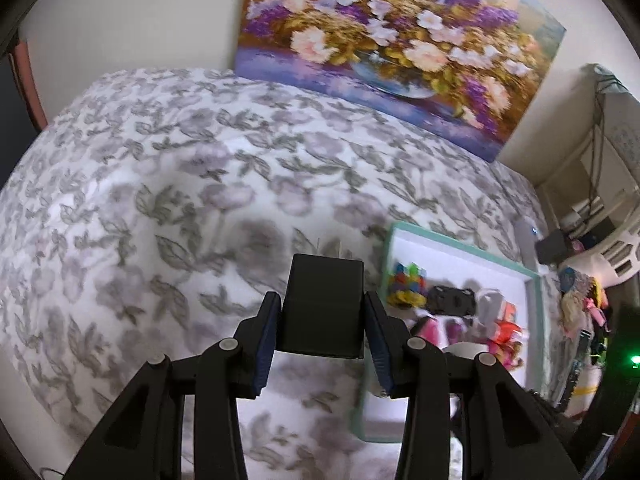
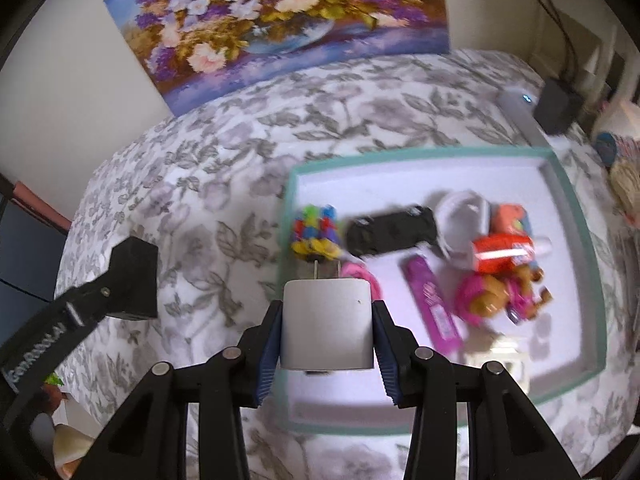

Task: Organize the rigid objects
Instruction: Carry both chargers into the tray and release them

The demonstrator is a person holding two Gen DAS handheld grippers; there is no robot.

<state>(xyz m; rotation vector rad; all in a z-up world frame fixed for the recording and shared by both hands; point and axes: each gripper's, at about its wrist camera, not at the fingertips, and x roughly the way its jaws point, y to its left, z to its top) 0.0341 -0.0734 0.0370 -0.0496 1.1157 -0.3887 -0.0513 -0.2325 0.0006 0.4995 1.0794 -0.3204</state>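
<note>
**Two chargers held above the floral bed**

Left hand-held gripper (image 1: 320,312) is pinching a black plug adapter (image 1: 324,304) between its blue pads, above the grey-and-white floral bedspread (image 1: 160,200); its prongs are showing only faintly past the far edge. Right hand-held gripper (image 2: 328,328) is clamping a white plug adapter (image 2: 327,324), prongs pointing far, over the near left edge of the teal-rimmed tray (image 2: 576,208). In the right wrist view the black adapter is appearing again at far left, its gripper cut off by the frame. Lying in the tray, all blurred, are a multicoloured block cluster (image 2: 316,228), a black elongated object (image 2: 390,228), a magenta tube (image 2: 434,308), a red-orange packet (image 2: 502,252) and a pink toy figure (image 2: 500,296); a grey-white item beside them is too smeared to identify. A flower painting (image 1: 392,40) is leaning against the far wall. Clutter at the right edge is hard to make out.
</note>
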